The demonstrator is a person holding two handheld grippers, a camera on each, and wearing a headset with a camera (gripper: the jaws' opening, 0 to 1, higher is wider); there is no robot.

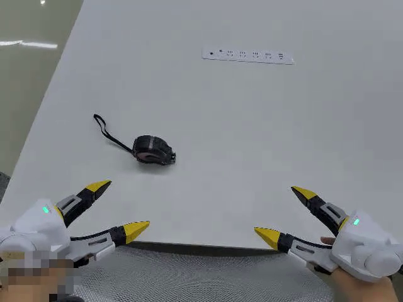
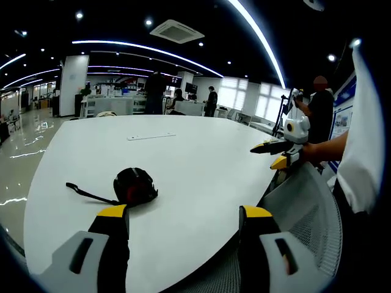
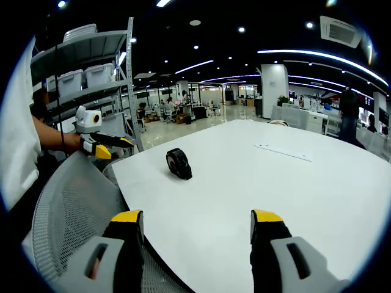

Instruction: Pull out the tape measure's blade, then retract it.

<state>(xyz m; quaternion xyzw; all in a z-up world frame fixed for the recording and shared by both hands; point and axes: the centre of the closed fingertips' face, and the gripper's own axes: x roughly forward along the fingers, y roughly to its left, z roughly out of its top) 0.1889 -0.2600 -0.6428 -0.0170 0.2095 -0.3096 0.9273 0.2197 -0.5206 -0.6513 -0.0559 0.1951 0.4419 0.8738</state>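
A black tape measure [image 1: 153, 150] lies on the white table [image 1: 239, 119], left of centre, its black wrist strap [image 1: 108, 134] trailing off to the left. Its blade is inside the case. My left gripper [image 1: 121, 207] is open at the table's near left edge, a short way in front of the tape measure [image 2: 135, 185]. My right gripper [image 1: 286, 212] is open at the near right edge, farther from the tape measure [image 3: 179, 163]. Nothing sits between either pair of yellow-tipped jaws. Each gripper view shows the other gripper [image 2: 274, 155] [image 3: 113, 146] off to its side.
A white power strip [image 1: 247, 55] lies flat at the far side of the table. A grey mesh chair back [image 1: 189, 277] is just below the near table edge. People stand among desks [image 2: 177, 101] far behind, and a shelving rack [image 3: 85, 67] stands to the side.
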